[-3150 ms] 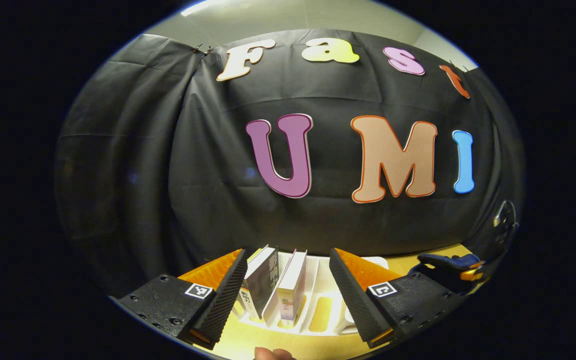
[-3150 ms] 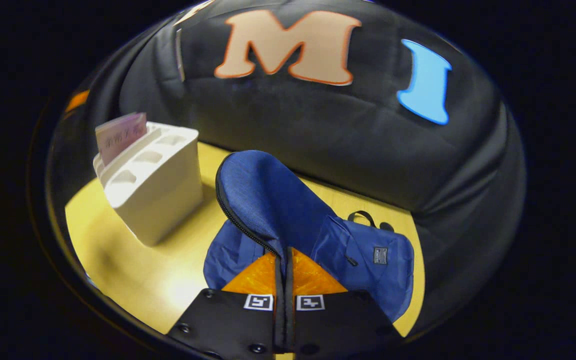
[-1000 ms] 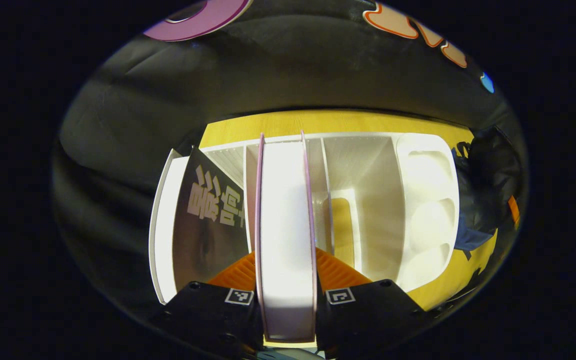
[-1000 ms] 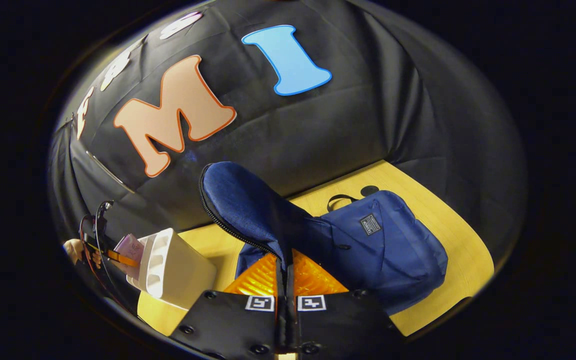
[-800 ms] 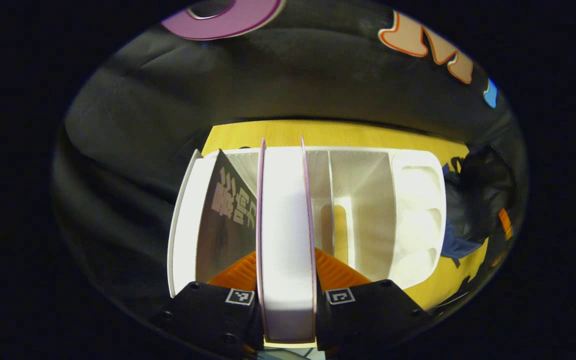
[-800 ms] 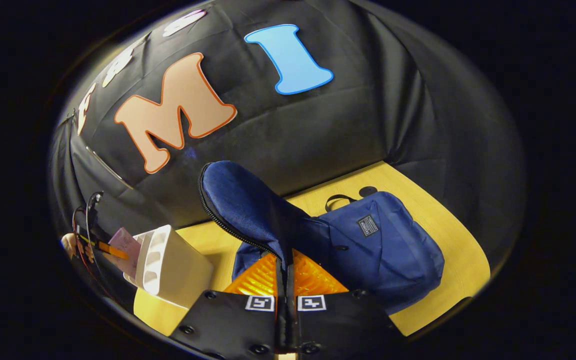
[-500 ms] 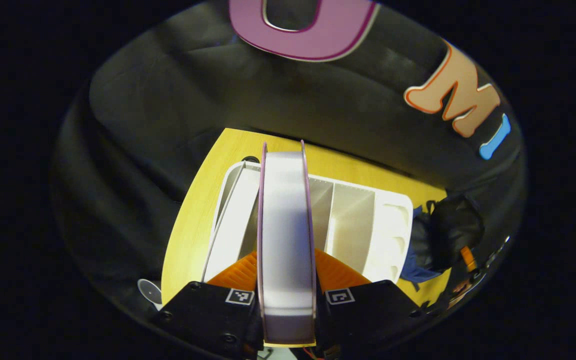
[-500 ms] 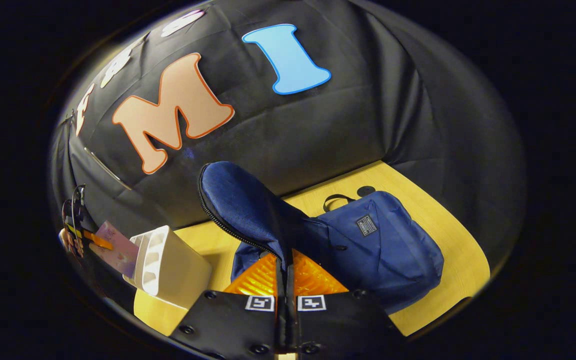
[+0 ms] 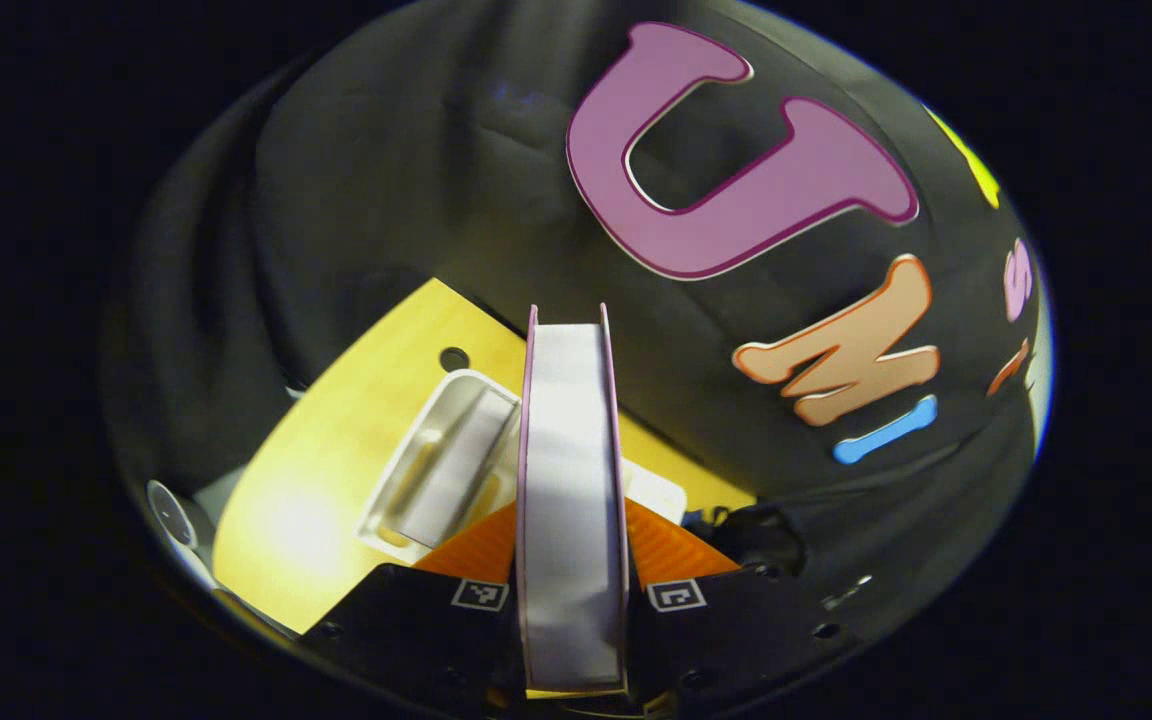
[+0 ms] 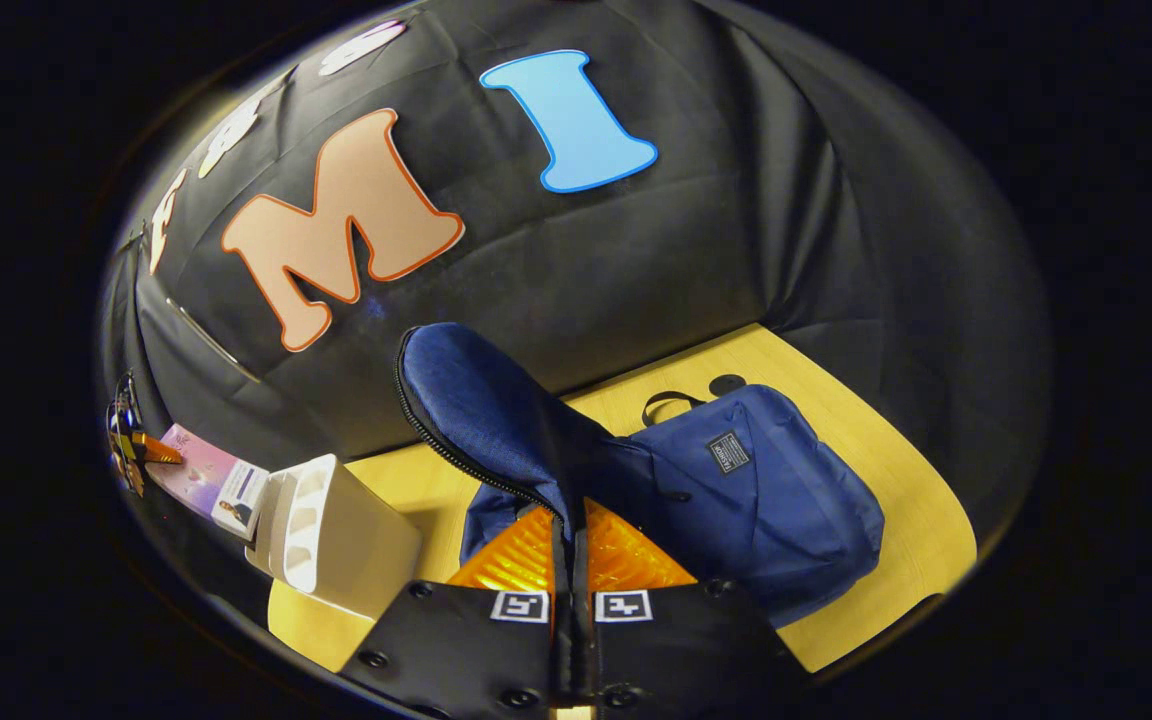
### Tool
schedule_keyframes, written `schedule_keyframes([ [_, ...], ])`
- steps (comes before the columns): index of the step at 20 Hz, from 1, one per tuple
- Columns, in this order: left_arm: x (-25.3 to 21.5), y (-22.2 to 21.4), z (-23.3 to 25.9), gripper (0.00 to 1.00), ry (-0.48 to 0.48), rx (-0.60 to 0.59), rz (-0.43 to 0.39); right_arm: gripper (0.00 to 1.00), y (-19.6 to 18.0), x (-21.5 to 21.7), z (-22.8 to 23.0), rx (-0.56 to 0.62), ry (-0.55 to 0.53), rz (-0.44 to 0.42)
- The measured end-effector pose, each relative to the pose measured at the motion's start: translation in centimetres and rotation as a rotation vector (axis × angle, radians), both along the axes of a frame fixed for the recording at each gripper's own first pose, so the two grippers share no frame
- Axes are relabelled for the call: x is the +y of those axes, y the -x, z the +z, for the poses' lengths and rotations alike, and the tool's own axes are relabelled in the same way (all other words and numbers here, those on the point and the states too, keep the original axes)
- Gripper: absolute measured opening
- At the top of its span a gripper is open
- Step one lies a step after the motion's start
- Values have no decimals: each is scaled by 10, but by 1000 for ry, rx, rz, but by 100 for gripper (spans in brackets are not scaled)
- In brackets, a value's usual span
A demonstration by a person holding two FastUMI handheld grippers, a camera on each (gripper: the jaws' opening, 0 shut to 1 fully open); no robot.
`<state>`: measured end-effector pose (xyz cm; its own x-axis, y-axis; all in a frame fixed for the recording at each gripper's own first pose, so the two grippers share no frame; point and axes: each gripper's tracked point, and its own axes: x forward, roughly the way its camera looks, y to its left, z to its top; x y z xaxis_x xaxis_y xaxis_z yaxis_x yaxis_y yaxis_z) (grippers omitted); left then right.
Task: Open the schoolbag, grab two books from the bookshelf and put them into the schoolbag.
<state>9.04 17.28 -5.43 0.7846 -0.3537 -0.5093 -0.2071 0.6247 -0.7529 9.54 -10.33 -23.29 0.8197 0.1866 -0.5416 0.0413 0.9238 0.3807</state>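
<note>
Book lifted, bag flap held

Left gripper [image 9: 572, 560] clamps the book [image 9: 570, 480] above the bookshelf [image 9: 441, 465]; right gripper [image 10: 569, 545] pinches the schoolbag [image 10: 736, 490] flap.

Yellow wooden table [image 10: 896, 500], white bookshelf [image 10: 341, 545] and blue schoolbag [image 10: 766, 510] on it

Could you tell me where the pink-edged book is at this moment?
In the left gripper view, the pink-edged book is clamped between the left tongs, lifted above the white bookshelf on the yellow table.
</note>
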Motion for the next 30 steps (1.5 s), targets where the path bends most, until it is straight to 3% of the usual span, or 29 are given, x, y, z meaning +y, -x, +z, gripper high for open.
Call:
schedule_keyframes([
  [5, -52, -15, -2, 36, 208, 6, 4, 3, -1, 0, 3, -6, -1, 9],
  [9, -134, -49, -5, 36, 294, -2, -68, 6, -3, 1, 6, -9, 7, 25],
  [14, -241, -73, -30, 36, 328, 63, -180, 6, -2, -2, 7, -14, -7, 12],
  [21, -350, -92, -64, 36, 324, 131, -256, 6, -5, -8, 20, -42, -11, 9],
  [30, -426, -98, -90, 36, 367, 187, -308, 3, -3, -11, 46, -98, 9, 41],
])
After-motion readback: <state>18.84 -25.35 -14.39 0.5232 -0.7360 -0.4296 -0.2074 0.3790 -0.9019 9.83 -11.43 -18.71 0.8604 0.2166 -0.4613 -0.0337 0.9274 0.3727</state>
